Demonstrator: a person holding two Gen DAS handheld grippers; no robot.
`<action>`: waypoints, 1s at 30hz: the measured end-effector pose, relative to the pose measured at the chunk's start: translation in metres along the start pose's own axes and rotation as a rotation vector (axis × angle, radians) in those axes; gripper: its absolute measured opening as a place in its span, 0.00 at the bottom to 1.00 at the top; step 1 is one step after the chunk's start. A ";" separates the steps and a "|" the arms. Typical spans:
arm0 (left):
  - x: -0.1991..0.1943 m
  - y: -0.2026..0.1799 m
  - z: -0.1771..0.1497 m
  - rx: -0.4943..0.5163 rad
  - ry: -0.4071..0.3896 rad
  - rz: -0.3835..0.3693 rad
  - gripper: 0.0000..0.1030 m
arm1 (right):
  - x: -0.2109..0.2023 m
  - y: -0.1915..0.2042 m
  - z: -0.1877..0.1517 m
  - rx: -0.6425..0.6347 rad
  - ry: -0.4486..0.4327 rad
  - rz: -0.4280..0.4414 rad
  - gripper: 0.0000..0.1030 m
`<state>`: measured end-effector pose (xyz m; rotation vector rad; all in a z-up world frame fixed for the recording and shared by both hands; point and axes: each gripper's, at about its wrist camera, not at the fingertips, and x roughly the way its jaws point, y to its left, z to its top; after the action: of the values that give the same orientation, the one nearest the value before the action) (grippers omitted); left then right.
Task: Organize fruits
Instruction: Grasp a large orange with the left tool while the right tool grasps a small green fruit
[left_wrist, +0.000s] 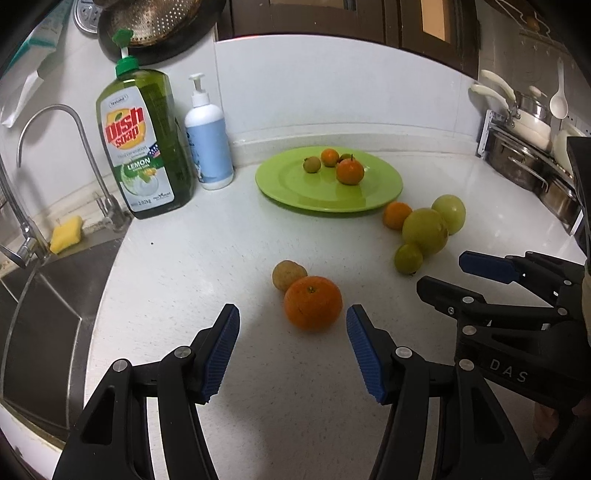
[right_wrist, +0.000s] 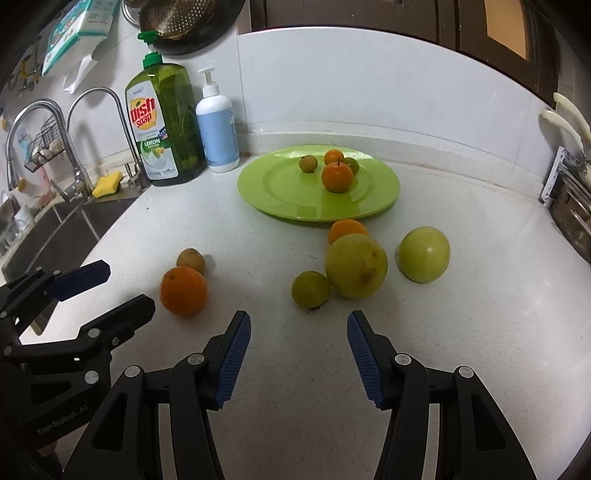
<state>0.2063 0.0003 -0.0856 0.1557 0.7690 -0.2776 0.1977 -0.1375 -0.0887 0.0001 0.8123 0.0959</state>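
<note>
A green plate (left_wrist: 288, 192) (right_wrist: 280, 199) at the back of the white counter holds several small fruits, among them an orange (left_wrist: 349, 171) (right_wrist: 336, 177). My left gripper (left_wrist: 292, 350) (right_wrist: 99, 288) is open and empty, just short of a large orange (left_wrist: 313, 302) (right_wrist: 183, 291) with a small brownish fruit (left_wrist: 286, 273) (right_wrist: 190, 260) behind it. My right gripper (right_wrist: 298, 354) (left_wrist: 439, 275) is open and empty, close to a small green fruit (right_wrist: 310, 289) (left_wrist: 407, 257). Beside it lie two big green fruits (right_wrist: 356, 265) (right_wrist: 424, 254) and an orange (right_wrist: 347, 228).
A green dish soap bottle (left_wrist: 146, 144) and a white pump bottle (left_wrist: 208, 140) stand at the back left. A sink (left_wrist: 40, 314) with a tap (left_wrist: 66, 147) and a yellow sponge (left_wrist: 66, 232) is on the left. Pots on a rack (left_wrist: 528, 155) stand at the right.
</note>
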 end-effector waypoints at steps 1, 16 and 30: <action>0.002 0.000 0.000 -0.002 0.002 -0.001 0.58 | 0.003 0.000 0.000 0.000 0.005 -0.001 0.54; 0.025 -0.003 -0.004 -0.018 0.021 -0.027 0.53 | 0.031 -0.005 0.000 0.018 0.019 0.009 0.53; 0.038 -0.003 0.003 -0.031 0.044 -0.049 0.48 | 0.050 -0.006 0.009 0.020 0.053 0.024 0.48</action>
<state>0.2333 -0.0101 -0.1102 0.1140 0.8215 -0.3091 0.2386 -0.1390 -0.1191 0.0257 0.8661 0.1107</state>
